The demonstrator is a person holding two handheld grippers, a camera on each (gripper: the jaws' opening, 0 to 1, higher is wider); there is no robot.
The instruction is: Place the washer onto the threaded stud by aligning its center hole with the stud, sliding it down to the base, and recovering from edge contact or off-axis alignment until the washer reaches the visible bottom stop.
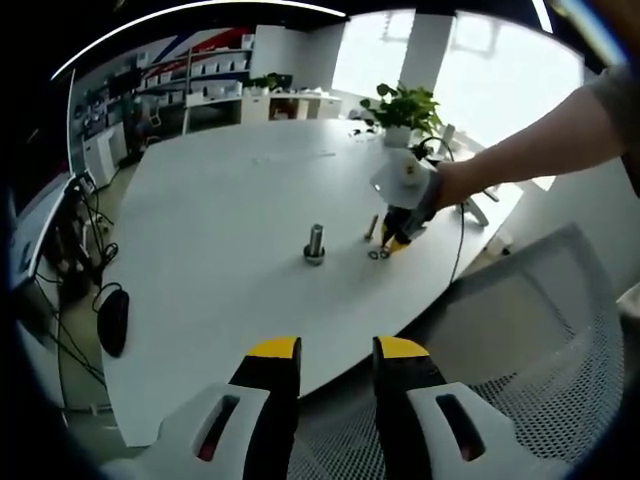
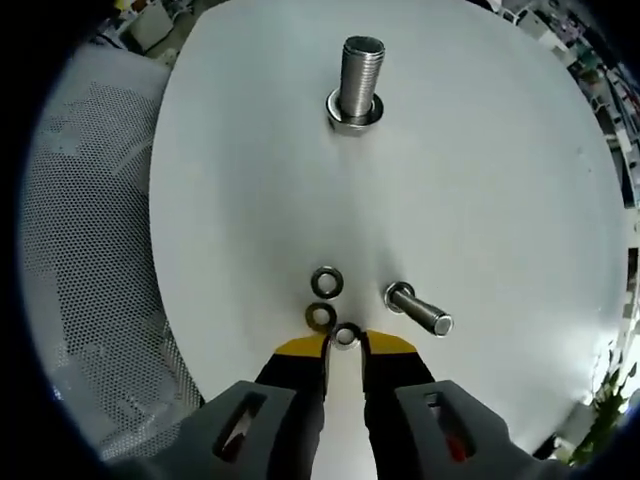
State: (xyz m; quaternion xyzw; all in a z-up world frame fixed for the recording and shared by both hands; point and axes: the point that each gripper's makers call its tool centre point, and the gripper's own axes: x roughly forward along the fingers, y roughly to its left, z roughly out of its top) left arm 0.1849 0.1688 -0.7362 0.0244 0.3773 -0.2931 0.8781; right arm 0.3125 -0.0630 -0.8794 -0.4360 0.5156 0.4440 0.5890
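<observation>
Right gripper view: right hand-held gripper (image 2: 344, 345) low over the white tabletop (image 2: 500, 180), jaws a little parted, their tips either side of a washer (image 2: 346, 335) lying flat; whether they press it, I cannot tell.
Other washers: two more (image 2: 327, 282) (image 2: 320, 317) flat beside it.
Threaded stud (image 2: 358, 78): upright on its base nut, long axis vertical, well apart from the washers, toward the tabletop's middle.
Loose bolt (image 2: 418, 309): on its side, just beside the washers.
Left gripper view: left hand-held gripper (image 1: 336, 352) released, jaws apart, holding nothing, off the near tabletop edge.
Surroundings: mesh chair (image 1: 540, 340) by the edge; potted plant (image 1: 404, 110) at the far edge.
</observation>
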